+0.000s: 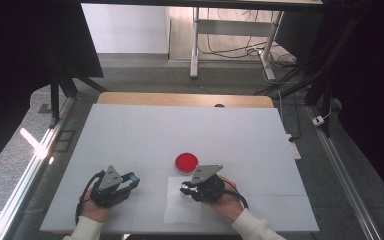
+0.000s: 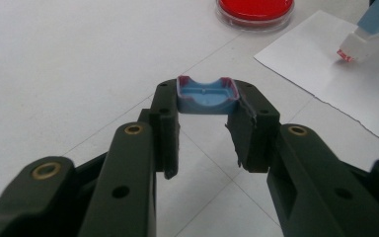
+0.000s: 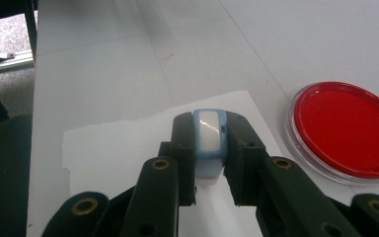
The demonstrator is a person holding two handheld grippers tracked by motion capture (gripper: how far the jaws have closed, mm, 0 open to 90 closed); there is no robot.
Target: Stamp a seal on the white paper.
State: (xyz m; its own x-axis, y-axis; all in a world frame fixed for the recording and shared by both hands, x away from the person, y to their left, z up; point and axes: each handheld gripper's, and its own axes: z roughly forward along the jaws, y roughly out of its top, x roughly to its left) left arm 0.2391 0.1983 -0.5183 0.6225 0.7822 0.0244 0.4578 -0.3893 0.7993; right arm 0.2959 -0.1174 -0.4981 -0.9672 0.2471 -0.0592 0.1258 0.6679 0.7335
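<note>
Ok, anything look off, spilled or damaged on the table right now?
Nothing spilled. The red ink pad sits open and flat. The left gripper grips the blue stamp cap; the right gripper holds the stamp over the paper, whose far edge looks raggedly torn.

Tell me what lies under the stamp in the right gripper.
Under the stamp lies the white paper, resting on the table. The stamp's face is angled toward the paper; whether it touches the sheet, or has left a mark, is hidden.

Red dish [image 2: 255, 11] cut off by top edge, left gripper view
</note>
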